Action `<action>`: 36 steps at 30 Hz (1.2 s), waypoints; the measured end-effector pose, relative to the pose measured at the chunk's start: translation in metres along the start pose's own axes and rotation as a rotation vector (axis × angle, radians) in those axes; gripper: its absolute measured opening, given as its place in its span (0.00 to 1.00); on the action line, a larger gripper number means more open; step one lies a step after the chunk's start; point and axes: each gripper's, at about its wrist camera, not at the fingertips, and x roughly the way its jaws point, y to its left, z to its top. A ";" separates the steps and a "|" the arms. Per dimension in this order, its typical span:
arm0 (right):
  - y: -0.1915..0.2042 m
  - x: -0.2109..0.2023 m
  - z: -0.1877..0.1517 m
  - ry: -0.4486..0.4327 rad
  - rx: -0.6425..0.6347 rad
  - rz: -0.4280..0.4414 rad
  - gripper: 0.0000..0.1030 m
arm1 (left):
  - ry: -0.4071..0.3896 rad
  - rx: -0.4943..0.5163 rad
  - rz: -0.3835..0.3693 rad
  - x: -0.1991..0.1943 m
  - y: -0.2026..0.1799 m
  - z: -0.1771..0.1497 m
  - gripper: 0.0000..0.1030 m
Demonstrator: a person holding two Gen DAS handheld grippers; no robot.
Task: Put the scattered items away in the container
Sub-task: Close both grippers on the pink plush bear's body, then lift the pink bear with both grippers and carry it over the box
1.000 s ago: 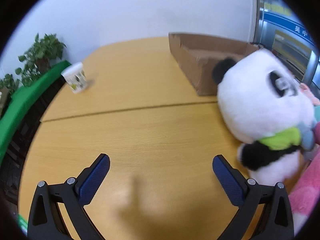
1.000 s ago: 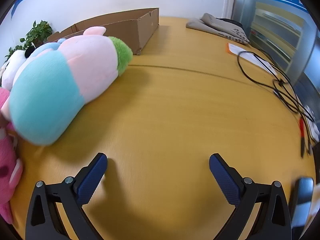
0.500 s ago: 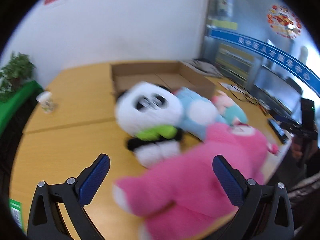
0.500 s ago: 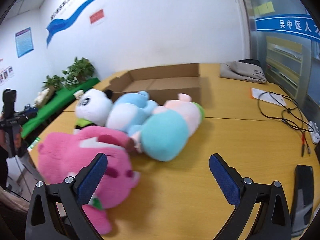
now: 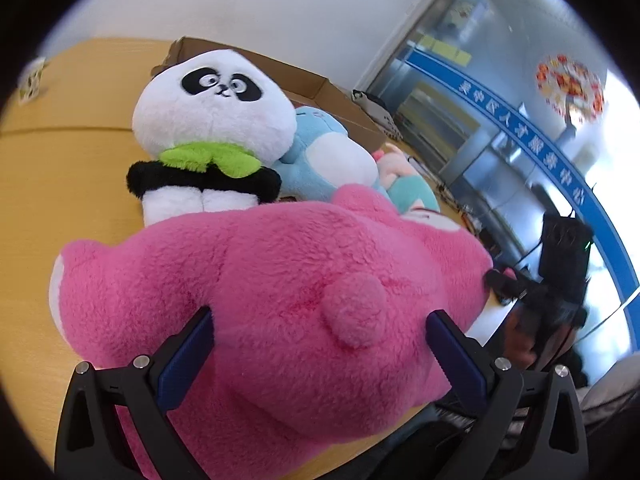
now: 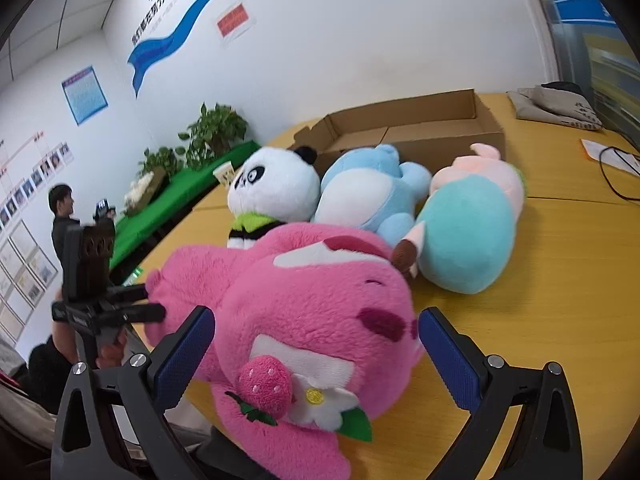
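Observation:
A big pink plush bear [image 5: 280, 288] lies at the near edge of the wooden table [image 5: 48, 184]. My left gripper [image 5: 320, 344] is open, its jaws either side of the bear's back. My right gripper [image 6: 316, 344] is open, its jaws either side of the bear's head [image 6: 320, 304]. Behind the bear lie a panda plush [image 5: 212, 120] [image 6: 272, 192], a light blue plush [image 6: 368, 188] [image 5: 324, 156] and a teal and pink plush [image 6: 468, 224]. An open cardboard box [image 6: 416, 128] [image 5: 280, 72] stands behind them.
A paper cup [image 5: 32, 80] stands far left on the table. Black cables [image 6: 616, 168], paper and a grey bag [image 6: 556, 104] lie at the far right. Potted plants [image 6: 212, 132] stand on a green ledge. A person [image 6: 62, 216] stands at left.
Both grippers have swung from bare table toward the toys and closed in on the pink bear, which now fills the space between each pair of open jaws.

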 end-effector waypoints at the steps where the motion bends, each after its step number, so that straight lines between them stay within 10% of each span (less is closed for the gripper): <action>1: 0.001 0.008 -0.002 0.017 -0.007 -0.013 1.00 | -0.003 -0.015 -0.012 0.000 0.003 0.001 0.99; 14: -0.007 0.038 -0.005 -0.010 0.100 -0.061 1.00 | -0.043 -0.090 0.037 0.017 0.015 0.010 0.99; 24: 0.004 0.034 -0.002 -0.052 0.035 -0.086 0.99 | -0.059 -0.121 0.114 0.008 0.008 0.016 0.66; 36: 0.011 0.015 -0.008 -0.084 0.023 -0.071 0.74 | -0.125 -0.056 0.158 -0.015 -0.023 0.024 0.45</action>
